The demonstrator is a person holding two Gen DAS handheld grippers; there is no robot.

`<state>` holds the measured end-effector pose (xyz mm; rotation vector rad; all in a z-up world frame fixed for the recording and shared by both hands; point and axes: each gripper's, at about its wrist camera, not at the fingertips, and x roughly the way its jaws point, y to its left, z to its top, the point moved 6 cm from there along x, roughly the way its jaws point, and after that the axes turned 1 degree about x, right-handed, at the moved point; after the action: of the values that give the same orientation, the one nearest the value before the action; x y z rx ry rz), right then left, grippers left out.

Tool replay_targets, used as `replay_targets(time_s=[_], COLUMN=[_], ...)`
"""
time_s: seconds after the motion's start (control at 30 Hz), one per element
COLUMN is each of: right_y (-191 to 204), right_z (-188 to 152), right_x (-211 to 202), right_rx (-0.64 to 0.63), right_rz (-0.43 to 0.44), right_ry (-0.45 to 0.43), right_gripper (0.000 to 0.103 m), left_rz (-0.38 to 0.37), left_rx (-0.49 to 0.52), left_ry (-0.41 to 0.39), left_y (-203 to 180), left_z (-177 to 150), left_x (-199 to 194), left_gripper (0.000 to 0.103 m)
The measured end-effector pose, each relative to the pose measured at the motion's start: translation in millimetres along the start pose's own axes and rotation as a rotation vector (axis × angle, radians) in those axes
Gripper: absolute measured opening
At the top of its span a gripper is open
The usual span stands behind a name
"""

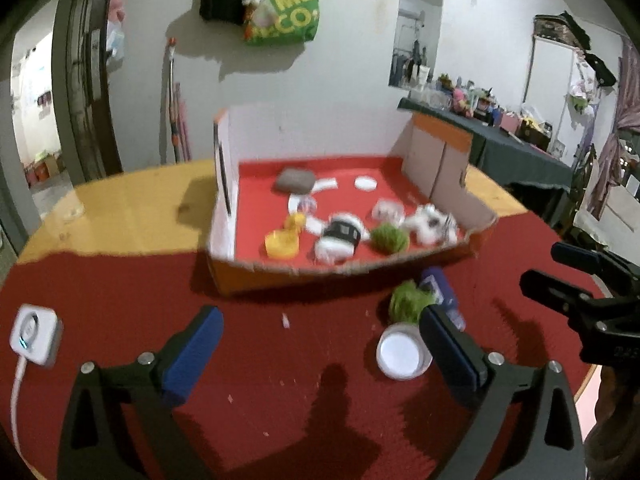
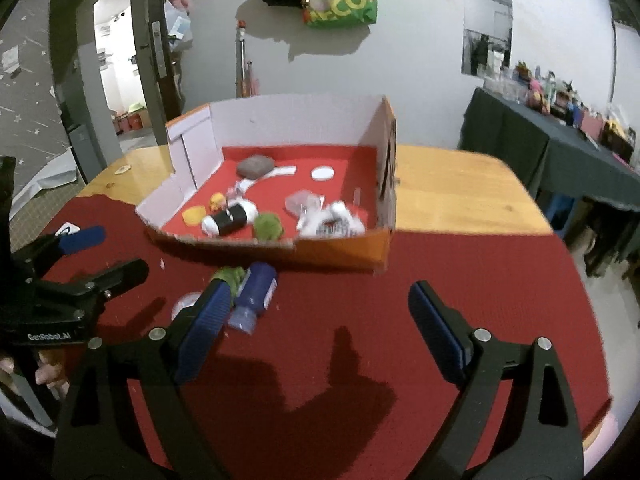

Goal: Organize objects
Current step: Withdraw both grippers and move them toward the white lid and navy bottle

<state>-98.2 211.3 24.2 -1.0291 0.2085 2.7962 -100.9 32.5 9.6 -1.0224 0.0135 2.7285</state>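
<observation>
Both grippers hover over the red mat (image 2: 400,300) on the tabletop (image 2: 460,184), in front of the cardboard box (image 2: 340,250). Left gripper (image 1: 320,344): fingers spread wide, nothing between them. Right gripper (image 2: 316,320): fingers likewise wide apart, empty.

Box contents: grey stone-like lump (image 2: 255,166), white disc (image 2: 322,173), yellow pieces (image 2: 195,214), black-and-white roll (image 2: 229,218), green fuzzy ball (image 2: 267,227), crumpled white items (image 2: 334,222). Motion blur is heavy, so these identifications are approximate.

Still outside the box, on the mat just in front of its near wall:
- blue bottle (image 2: 256,290), lying on its side, cap toward the camera
- second green fuzzy ball (image 1: 410,300), touching or just beside the bottle
- white round lid (image 1: 402,354), just beside the left gripper's right finger

A white plug adapter (image 1: 36,334) with cord sits well to the left; whether it belongs to the task is unclear.

Judgement: sorting is well along, with roughly three loose pieces left. Step in hand is the approach to the next pick. The bottle lies beside the right gripper's left finger, not between the fingers. The next move calls for shifting the right gripper left to straddle the bottle across its narrow width, closing, then lifting it over the box's near wall. The ball crowds the bottle and could be nudged.
</observation>
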Motion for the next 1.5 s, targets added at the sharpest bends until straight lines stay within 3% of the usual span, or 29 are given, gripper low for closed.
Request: replay_targets(time_s=[0.17, 0.53, 0.73, 0.9, 1.23, 1.5], right_y=[-5.5, -6.7, -11.1, -9.9, 21.8, 32.0], right_z=[-16.2, -18.9, -18.2, -16.5, -16.1, -21.6], right_x=[12.7, 20.3, 21.8, 22.7, 38.7, 63.8], right_rx=[0.012, 0.028, 0.038, 0.030, -0.013, -0.080], right_rz=[-0.019, -0.010, -0.012, -0.007, 0.070, -0.008], right_ry=[0.021, 0.037, 0.042, 0.043, 0.100, 0.175], right_gripper=[0.091, 0.091, 0.091, 0.091, 0.091, 0.091], left_rz=[-0.007, -0.041, -0.055, -0.020, 0.052, 0.019], left_rx=[-0.021, -0.004, 0.070, 0.109, 0.074, 0.086], left_ry=[0.054, 0.109, 0.178, 0.190, 0.187, 0.189], left_y=[-1.3, -9.9, -26.1, -26.7, 14.5, 21.4], left_z=[-19.0, -28.6, -35.7, -34.1, -28.5, -28.3], left_x=[13.2, 18.4, 32.5, 38.2, 39.6, 38.9], left_gripper=[0.100, 0.100, 0.101, 0.101, 0.101, 0.101])
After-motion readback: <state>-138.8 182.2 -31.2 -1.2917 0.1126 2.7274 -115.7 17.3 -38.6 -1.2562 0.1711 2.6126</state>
